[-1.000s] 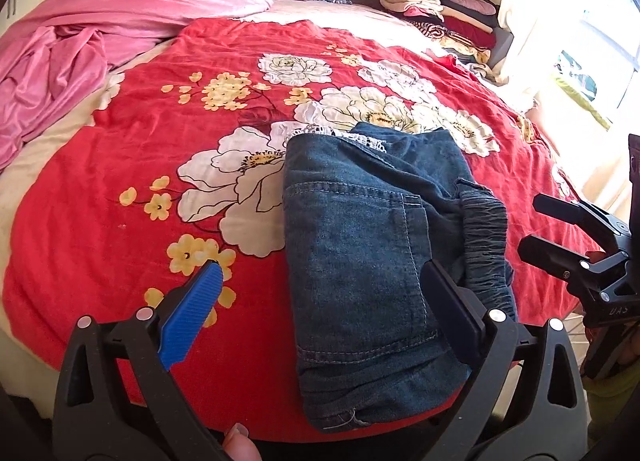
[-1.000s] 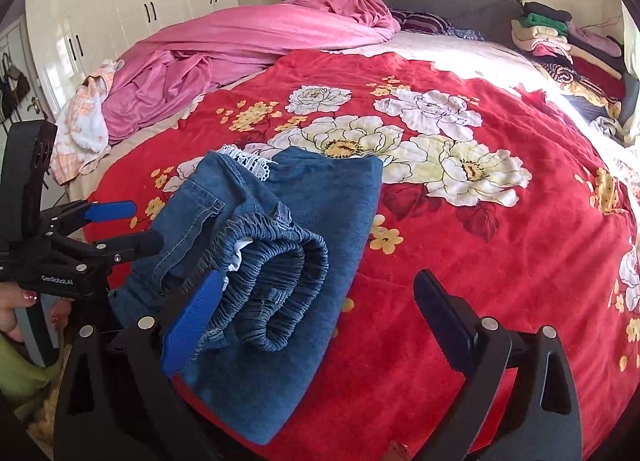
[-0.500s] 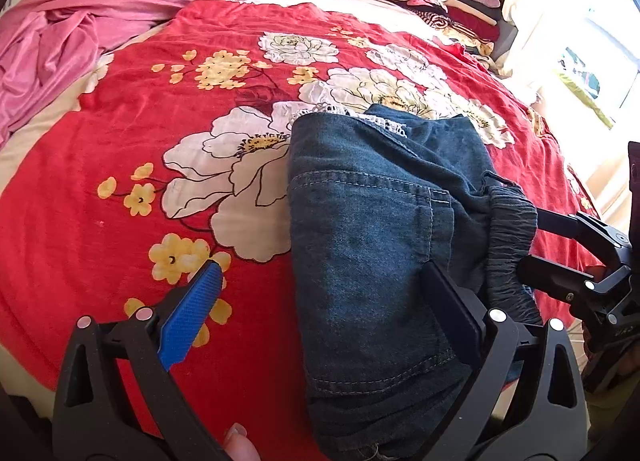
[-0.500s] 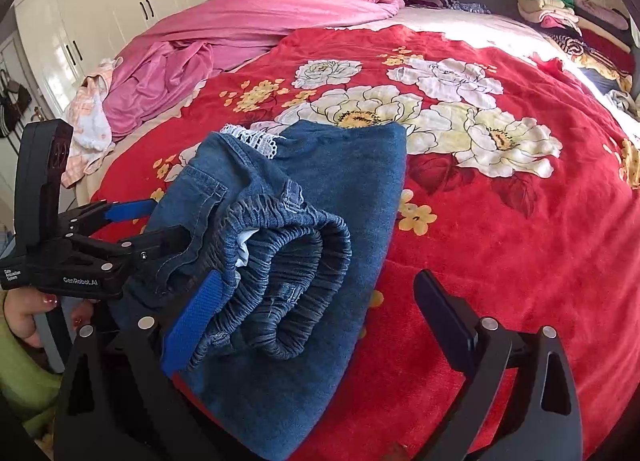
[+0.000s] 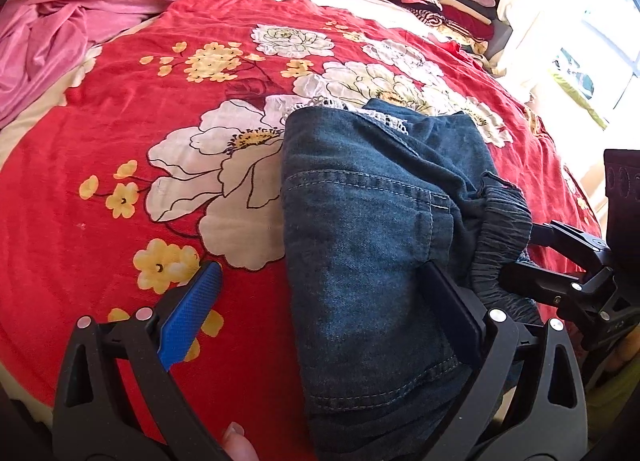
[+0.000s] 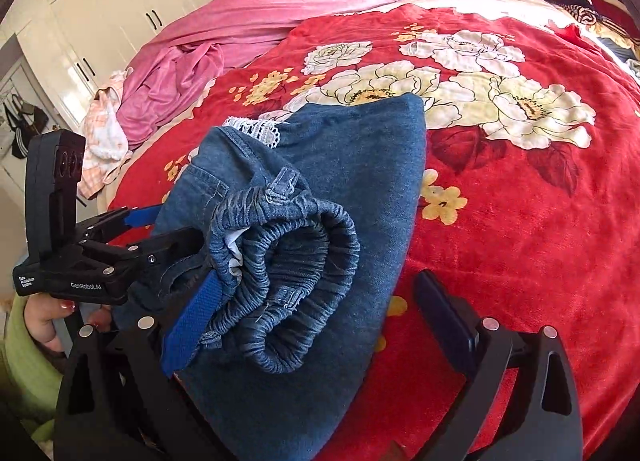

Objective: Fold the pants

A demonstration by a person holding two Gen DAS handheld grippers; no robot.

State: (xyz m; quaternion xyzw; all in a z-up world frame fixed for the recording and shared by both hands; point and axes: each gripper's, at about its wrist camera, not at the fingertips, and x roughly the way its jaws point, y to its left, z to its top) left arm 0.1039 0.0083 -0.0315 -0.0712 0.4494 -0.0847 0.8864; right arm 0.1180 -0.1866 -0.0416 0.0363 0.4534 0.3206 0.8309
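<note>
Jeans [image 5: 360,245] lie folded at the near edge of the bed [image 5: 120,189]. We judge the fold nearly done. Our left gripper [image 5: 320,317] and right gripper [image 6: 320,325] both gape, flanking the waistband [image 6: 288,273]; next comes a pinch there.

Bright window glare, fisheye-warped edges
</note>
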